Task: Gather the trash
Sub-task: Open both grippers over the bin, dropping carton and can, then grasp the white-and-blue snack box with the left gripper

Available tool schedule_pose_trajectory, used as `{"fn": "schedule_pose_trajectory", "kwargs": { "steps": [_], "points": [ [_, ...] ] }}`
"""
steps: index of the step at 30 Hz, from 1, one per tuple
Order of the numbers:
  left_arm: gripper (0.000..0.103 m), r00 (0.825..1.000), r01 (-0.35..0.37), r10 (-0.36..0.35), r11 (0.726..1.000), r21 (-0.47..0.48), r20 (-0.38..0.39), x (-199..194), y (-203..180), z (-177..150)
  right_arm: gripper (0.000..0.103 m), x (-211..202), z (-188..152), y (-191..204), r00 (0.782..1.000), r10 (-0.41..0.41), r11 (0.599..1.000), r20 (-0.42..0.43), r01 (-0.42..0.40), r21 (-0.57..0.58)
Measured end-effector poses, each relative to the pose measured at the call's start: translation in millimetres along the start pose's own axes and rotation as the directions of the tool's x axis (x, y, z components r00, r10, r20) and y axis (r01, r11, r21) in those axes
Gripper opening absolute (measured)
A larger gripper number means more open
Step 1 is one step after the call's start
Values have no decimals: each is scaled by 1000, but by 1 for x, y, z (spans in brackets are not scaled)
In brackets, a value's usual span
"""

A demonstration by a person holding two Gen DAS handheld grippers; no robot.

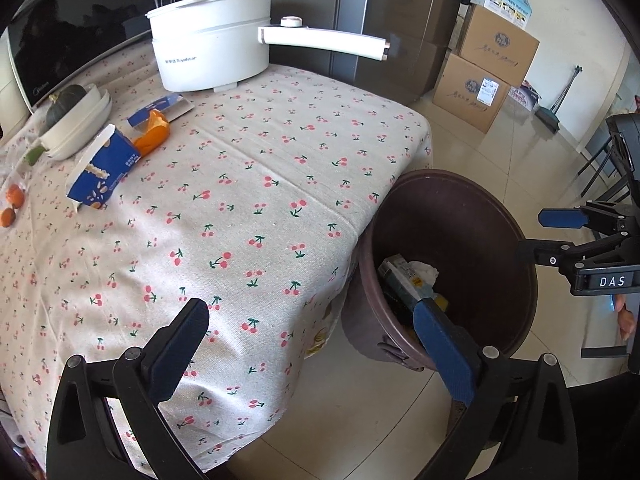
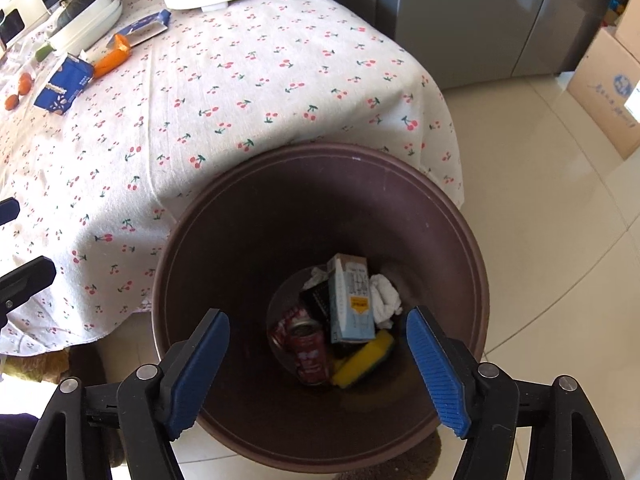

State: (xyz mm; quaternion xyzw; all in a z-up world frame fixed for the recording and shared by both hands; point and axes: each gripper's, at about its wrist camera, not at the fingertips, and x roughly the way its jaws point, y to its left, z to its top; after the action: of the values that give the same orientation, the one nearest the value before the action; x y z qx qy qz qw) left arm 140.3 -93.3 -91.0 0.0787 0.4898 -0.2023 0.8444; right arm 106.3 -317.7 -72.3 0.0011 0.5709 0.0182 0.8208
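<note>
Both claws spread and empty, right one over the bin, left one at the bench edge.

My right claw [image 2: 318,368] hung above the brown bin [image 2: 452,216], jaws apart, nothing between them. In the bin: a pale carton [image 2: 352,300], a red can [image 2: 310,354], a yellow sponge [image 2: 366,358], white tissue [image 2: 384,296] and a dark packet I couldn't make out. My left claw [image 1: 312,356] was wide, empty, one finger over the cherry cloth [image 1: 248,200] on the bench, the other over the bin rim. The bin stood on the floor, touching the cloth's hanging edge. On the bench's far side, well apart from both claws: a blue carton [image 1: 100,172], orange peel [image 1: 154,134], a flat blue wrapper [image 1: 162,110], small oranges [image 1: 12,206]. Behind them a white pot [image 1: 212,48] and bowls [image 1: 76,124] with a dark squash.
</note>
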Motion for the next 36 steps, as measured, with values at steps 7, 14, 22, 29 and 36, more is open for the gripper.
{"fn": "schedule_pose_trajectory", "kwargs": {
  "steps": [7, 14, 22, 29, 36],
  "points": [
    [103, 1000, -24, 23, 999, -24, -4, -4, 12, -2, 85, 2, 5, 4, 1000, -25, 1000, 0, 25, -2],
    [103, 999, -35, 35, 994, -103, 7, -13, 36, -1, 92, 4, 10, 10, 999, -48, 999, 11, 48, -14],
    [103, 998, -54, 60, 981, -188, 25, -26, 74, -5, 92, 4, 25, 30, 999, -34, 999, 32, 34, 0],
    [103, 994, -98, 106, 966, -239, 21, -35, 114, -19, 95, 3, 47, 67, 996, 20, 1000, 84, -22, 15],
    [103, 990, -127, 138, 947, -297, 18, -46, 159, -36, 100, 16, 60, 112, 995, 32, 999, 90, -30, -31]
  ]
}}
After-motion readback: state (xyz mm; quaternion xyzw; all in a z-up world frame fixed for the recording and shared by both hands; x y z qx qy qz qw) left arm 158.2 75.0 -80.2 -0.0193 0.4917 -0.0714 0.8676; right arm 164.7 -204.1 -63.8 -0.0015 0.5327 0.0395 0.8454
